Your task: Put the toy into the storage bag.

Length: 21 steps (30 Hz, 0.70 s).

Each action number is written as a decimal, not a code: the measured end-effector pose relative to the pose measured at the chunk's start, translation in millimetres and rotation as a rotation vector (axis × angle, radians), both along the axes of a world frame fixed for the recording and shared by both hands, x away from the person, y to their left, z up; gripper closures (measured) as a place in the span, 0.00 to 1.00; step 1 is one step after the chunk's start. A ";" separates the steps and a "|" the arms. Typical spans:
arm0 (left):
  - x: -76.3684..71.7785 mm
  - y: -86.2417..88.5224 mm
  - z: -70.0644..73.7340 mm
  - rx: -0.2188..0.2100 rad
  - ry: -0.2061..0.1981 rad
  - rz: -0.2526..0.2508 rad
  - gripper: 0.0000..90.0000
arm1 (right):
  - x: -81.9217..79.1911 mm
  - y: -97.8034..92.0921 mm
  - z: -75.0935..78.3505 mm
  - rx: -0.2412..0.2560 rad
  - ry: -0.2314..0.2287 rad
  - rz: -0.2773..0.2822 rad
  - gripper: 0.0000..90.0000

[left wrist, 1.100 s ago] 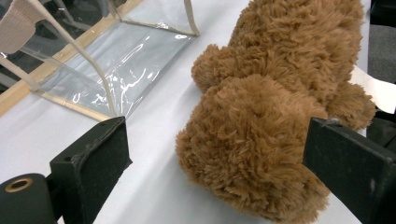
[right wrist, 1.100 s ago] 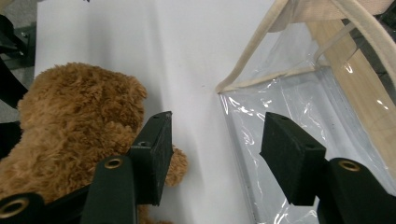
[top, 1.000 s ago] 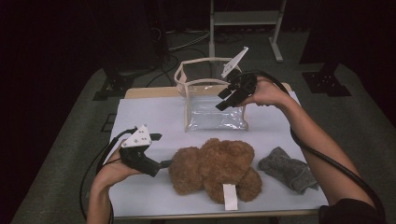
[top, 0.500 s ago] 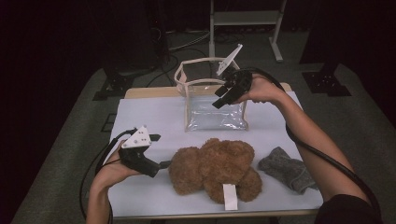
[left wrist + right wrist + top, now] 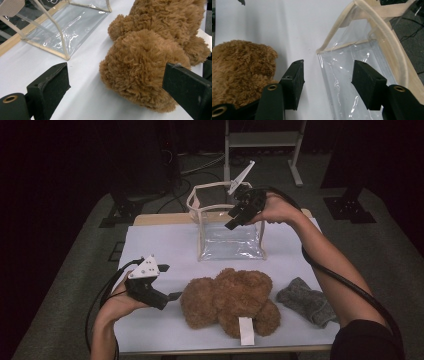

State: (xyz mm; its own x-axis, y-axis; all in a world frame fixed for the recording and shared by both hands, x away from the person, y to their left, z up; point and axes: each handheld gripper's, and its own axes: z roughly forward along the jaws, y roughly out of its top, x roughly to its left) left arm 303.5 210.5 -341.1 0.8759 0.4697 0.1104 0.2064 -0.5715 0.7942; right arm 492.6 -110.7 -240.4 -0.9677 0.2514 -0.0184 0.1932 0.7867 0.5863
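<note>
the packing looks barely begun. the left tongs [image 5: 176,295] are spread wide at the tabletop [image 5: 160,245], with the teddy bear [image 5: 230,301] just ahead of them, part of it between the jaws but not pinched. the right tongs [image 5: 235,219] hover spread over the near top rim of the clear bag [image 5: 230,242], gripping nothing. the bear lies outside the empty bag; grasping and loading remain.

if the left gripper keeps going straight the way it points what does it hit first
Most likely the teddy bear: the left gripper is open, and the bear's near end already sits between its jaws, close ahead on the table.
</note>
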 end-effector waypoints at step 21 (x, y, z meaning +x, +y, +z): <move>0.1 9.5 -1.8 -0.003 0.001 0.028 0.07 | 38.1 -1.7 1.6 -0.049 -0.045 -0.086 0.48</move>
State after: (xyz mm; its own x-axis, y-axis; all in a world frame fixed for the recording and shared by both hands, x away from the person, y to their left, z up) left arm 303.6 220.0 -342.9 0.8623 0.4948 0.1081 0.2232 -0.5629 0.7958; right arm 530.7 -112.5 -238.7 -0.9405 0.3312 -0.0757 0.2356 0.7964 0.5571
